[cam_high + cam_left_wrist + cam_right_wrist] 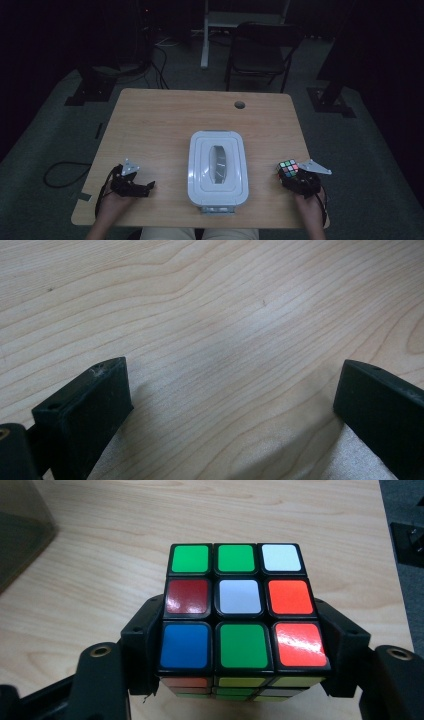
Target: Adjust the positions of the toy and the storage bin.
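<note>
A scrambled puzzle cube (288, 168) (241, 608) sits between the jaws of my right gripper (295, 176) (242, 645), which is shut on it at the table's front right. The black jaws press its left and right sides. A white lidded plastic box (218, 168) with a handle in its lid stands at the middle front of the wooden table (165, 120); a corner of the box (22, 527) is at the left in the right gripper view. My left gripper (148, 187) (230, 405) rests at the front left, open, with bare wood between its jaws.
A round cable hole (239, 105) is at the table's back right. Beyond the table stand a dark chair (260, 52) and stand feet on the floor. A cable (62, 172) loops on the floor at the left.
</note>
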`<state>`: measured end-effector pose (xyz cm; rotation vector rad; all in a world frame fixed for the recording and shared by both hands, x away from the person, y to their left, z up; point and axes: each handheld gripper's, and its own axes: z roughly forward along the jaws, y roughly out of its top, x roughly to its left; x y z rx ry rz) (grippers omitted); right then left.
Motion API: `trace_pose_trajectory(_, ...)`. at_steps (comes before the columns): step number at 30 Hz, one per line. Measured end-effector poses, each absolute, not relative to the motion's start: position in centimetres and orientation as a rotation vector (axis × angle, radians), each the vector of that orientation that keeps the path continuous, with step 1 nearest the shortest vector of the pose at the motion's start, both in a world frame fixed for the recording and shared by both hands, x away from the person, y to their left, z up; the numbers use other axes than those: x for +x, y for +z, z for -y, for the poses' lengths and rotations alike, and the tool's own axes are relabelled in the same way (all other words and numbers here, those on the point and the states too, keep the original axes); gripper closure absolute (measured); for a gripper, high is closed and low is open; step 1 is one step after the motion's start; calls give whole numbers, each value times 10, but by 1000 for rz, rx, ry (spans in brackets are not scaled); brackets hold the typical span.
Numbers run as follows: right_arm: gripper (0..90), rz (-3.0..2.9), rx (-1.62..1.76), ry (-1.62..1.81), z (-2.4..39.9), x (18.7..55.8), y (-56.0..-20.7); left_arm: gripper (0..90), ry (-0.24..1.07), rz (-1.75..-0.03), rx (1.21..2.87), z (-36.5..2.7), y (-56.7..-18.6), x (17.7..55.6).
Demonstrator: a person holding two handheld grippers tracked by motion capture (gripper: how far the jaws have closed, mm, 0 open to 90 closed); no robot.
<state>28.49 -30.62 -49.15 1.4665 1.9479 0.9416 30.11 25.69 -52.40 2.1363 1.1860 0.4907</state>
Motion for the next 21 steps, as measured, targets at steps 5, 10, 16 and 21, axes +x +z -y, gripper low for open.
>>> trace_pose_trajectory(5, 337, -1950, 1473, 916, 308, 276, -497, 27, 489, -1183, 2138, -257, -524, 301)
trace_pose_trajectory(10, 337, -1962, 1499, 914, 311, 268, -502, 27, 489, -1182, 2138, -257, -524, 301)
trace_pose_trajectory(16, 337, -1957, 1523, 932, 315, 261, -506, 27, 488, -1182, 2138, -257, -524, 301)
trace_pose_trajectory(21, 336, -1935, 1533, 921, 319, 261, -506, 27, 488, -1182, 2138, -257, -524, 301)
